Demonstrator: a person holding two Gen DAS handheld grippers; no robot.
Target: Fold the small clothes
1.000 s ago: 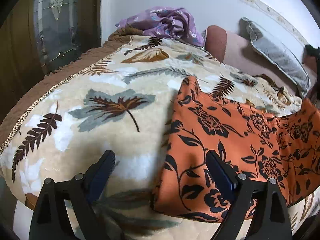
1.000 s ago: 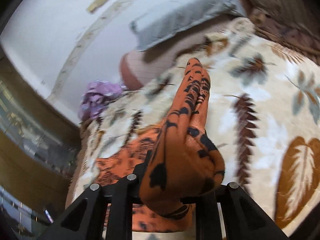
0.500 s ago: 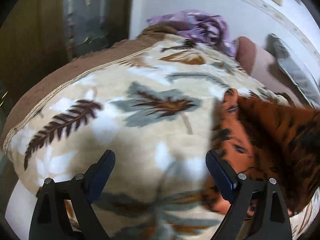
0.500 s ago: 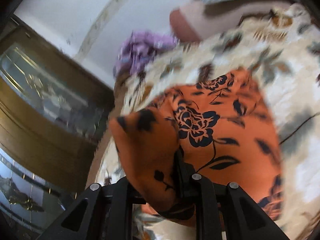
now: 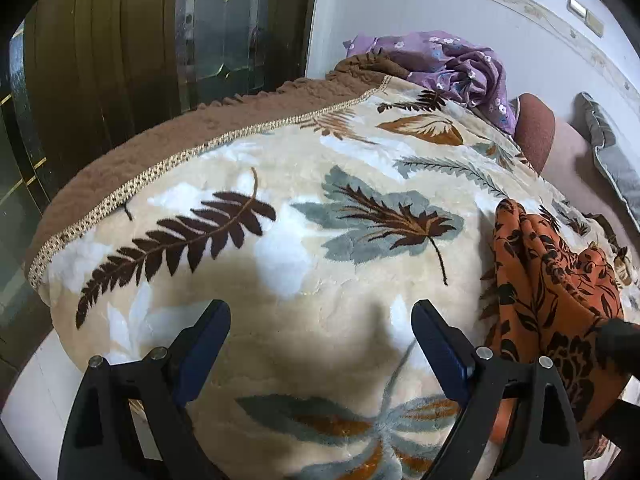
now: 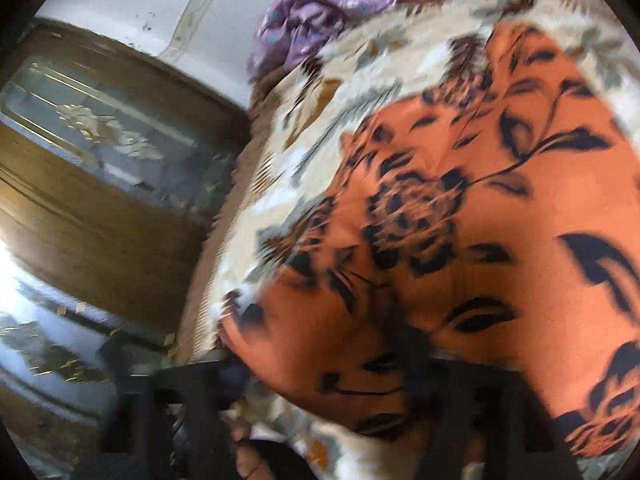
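An orange garment with a black flower print (image 5: 552, 292) lies bunched on the leaf-patterned blanket (image 5: 280, 240), to the right of my left gripper (image 5: 320, 344). The left gripper is open and empty, its blue pads (image 5: 436, 344) over bare blanket. In the blurred right wrist view the same garment (image 6: 460, 240) fills the frame and drapes over my right gripper (image 6: 384, 360). Its fingers are mostly hidden by the cloth, so I cannot see how they stand.
A crumpled purple garment (image 5: 448, 60) lies at the far end of the bed. A brown cushion (image 5: 534, 136) and a grey pillow (image 5: 612, 160) sit at the right by the white wall. A dark wooden cabinet with glass doors (image 5: 140, 60) stands to the left.
The left gripper has swung left, so the orange garment moved from under its right finger to the frame's right edge. The right gripper carried a fold of the garment across, towards the cabinet side.
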